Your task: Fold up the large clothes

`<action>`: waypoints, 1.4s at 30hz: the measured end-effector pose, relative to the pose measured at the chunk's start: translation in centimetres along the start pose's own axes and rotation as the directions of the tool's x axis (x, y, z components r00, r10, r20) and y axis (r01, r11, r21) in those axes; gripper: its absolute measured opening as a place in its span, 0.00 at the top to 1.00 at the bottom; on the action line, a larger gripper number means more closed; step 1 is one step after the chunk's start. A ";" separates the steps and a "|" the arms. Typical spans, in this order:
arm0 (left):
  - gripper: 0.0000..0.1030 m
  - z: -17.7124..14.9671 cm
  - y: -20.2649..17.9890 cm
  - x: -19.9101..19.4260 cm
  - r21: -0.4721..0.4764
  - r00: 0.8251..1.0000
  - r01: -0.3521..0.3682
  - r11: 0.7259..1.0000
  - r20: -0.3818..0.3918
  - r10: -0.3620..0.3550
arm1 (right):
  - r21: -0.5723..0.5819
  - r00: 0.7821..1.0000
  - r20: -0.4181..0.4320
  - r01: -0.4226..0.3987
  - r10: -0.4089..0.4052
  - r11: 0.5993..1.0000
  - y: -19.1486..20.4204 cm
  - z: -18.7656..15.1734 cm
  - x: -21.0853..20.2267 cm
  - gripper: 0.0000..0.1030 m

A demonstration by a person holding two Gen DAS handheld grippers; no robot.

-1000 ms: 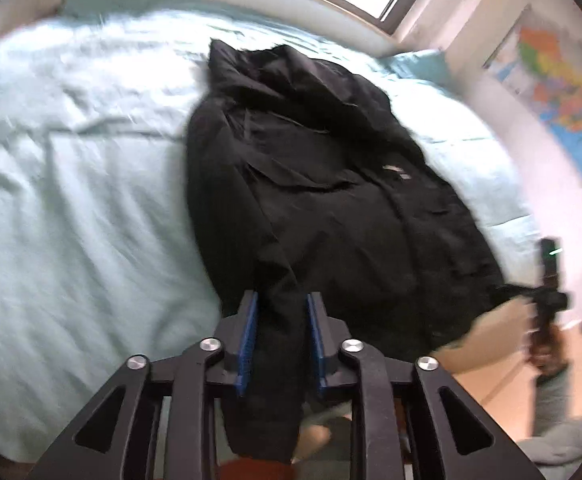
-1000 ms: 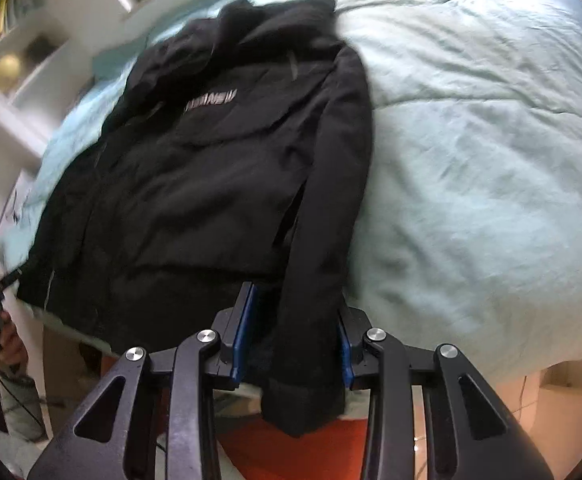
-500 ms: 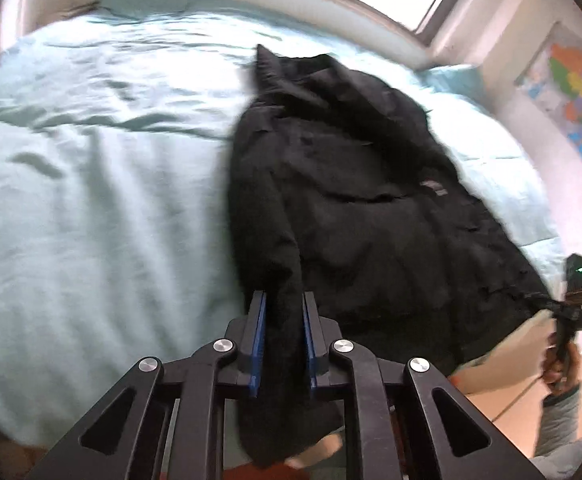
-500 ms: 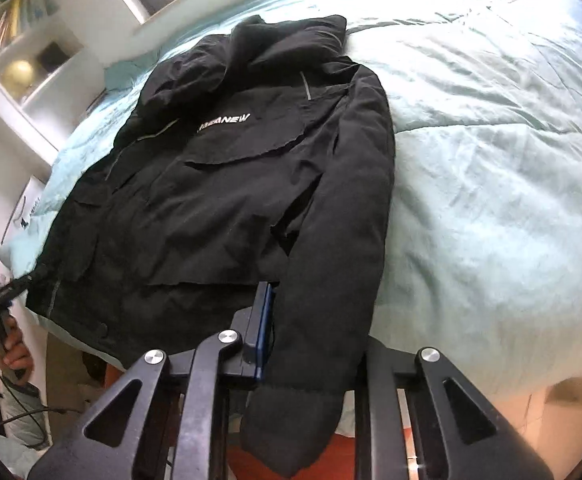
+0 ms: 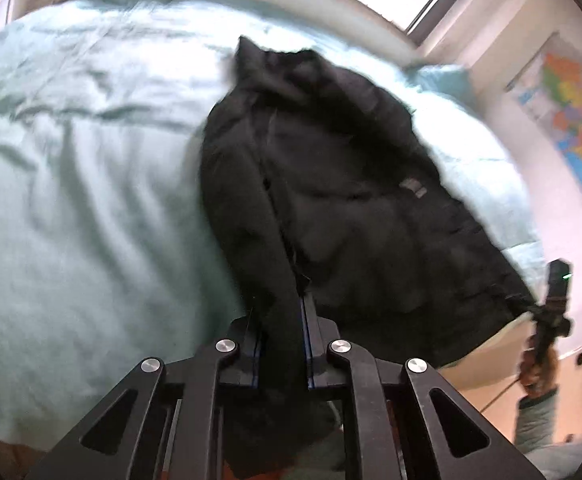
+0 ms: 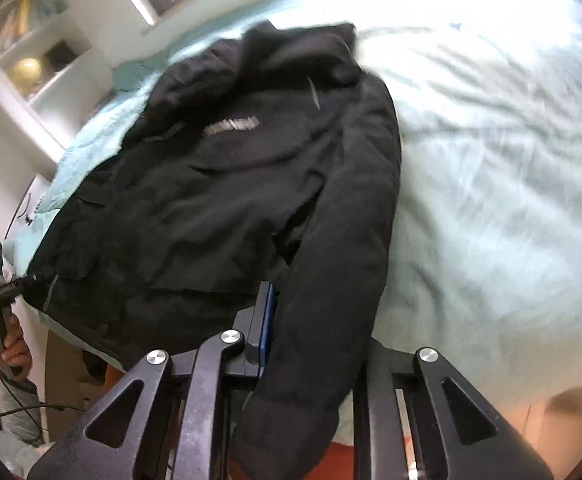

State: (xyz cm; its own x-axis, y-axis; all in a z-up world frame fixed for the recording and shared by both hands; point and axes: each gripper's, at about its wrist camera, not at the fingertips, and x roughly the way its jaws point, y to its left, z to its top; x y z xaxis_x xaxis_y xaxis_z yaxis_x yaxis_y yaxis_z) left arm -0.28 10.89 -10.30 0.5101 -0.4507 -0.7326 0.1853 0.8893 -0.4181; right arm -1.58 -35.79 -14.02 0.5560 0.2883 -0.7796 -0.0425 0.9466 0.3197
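Note:
A large black jacket (image 5: 355, 208) lies front up on a pale blue-green bed cover (image 5: 83, 208), collar toward the window. My left gripper (image 5: 279, 320) is shut on the jacket's one sleeve (image 5: 251, 240) near the cuff. My right gripper (image 6: 315, 312) is shut on the other sleeve (image 6: 351, 240) near its cuff, which hangs over the bed's near edge. The jacket (image 6: 211, 200) shows a grey chest logo in the right wrist view. The right gripper's right finger is hidden by the sleeve.
The bed cover (image 6: 491, 160) stretches wide beside the jacket. A window runs behind the bed. A wall map (image 5: 571, 128) hangs at right. White shelves (image 6: 39, 68) stand at left. Each view shows the other hand-held gripper (image 5: 551, 308) by the jacket's hem.
Both grippers have closed from open onto the sleeves and moved forward over the bed. The sleeves now stretch up from the cuffs.

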 end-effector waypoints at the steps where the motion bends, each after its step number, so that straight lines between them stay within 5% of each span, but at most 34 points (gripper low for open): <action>1: 0.85 0.4 0.0 0.1 0.002 1.000 0.015 1.000 -0.003 -0.015 | -0.004 1.000 -0.008 -0.002 0.002 1.000 0.1 0.3 0.2 0.79; 7: 0.77 0.1 2.7 7.0 -0.013 0.981 0.045 0.999 -0.190 -0.046 | 0.038 0.987 -0.143 -0.062 0.067 0.997 -2.6 0.7 5.2 0.79; 13: 0.77 1.2 3.1 7.6 -0.070 0.974 0.091 0.993 -0.200 -0.103 | 0.031 0.969 -0.231 -0.089 0.093 0.996 -3.3 1.6 4.8 0.79; 16: 0.80 2.5 2.9 7.8 -0.120 0.962 0.066 0.991 -0.258 -0.095 | 0.023 0.949 -0.310 -0.056 0.060 0.998 -2.3 3.1 4.9 0.79; 19: 0.83 4.8 1.2 7.2 -0.070 0.954 0.018 0.997 -0.298 -0.038 | -0.025 0.920 -0.391 -0.022 0.011 0.999 -0.6 5.0 5.6 0.79; 23: 0.83 8.5 -0.6 6.0 -0.111 0.955 0.024 0.994 -0.293 -0.056 | -0.005 0.886 -0.464 -0.011 0.007 1.000 1.0 7.8 5.1 0.79; 30: 0.85 17.8 -3.7 -0.2 -0.142 0.989 0.083 0.986 -0.109 -0.098 | 0.054 0.927 -0.354 -0.107 0.120 0.993 3.5 16.1 -0.9 0.80; 36: 0.85 24.5 -6.4 -1.6 -0.076 0.997 0.065 0.995 -0.047 -0.069 | 0.147 0.967 -0.174 -0.163 0.188 0.976 2.3 23.3 -4.4 0.80; 42: 0.84 32.5 -6.2 -0.2 -0.149 0.996 0.083 0.985 0.021 -0.081 | 0.279 0.980 -0.002 -0.192 0.200 0.941 -1.6 30.9 -4.9 0.80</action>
State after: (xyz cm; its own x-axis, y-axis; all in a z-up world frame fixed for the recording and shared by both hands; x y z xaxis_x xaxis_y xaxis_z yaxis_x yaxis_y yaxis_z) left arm 25.76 8.04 9.92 0.5105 -0.5197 -0.6850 0.0997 0.8271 -0.5532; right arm 21.42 -43.23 5.92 0.5342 0.4723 -0.7012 0.0847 0.7953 0.6002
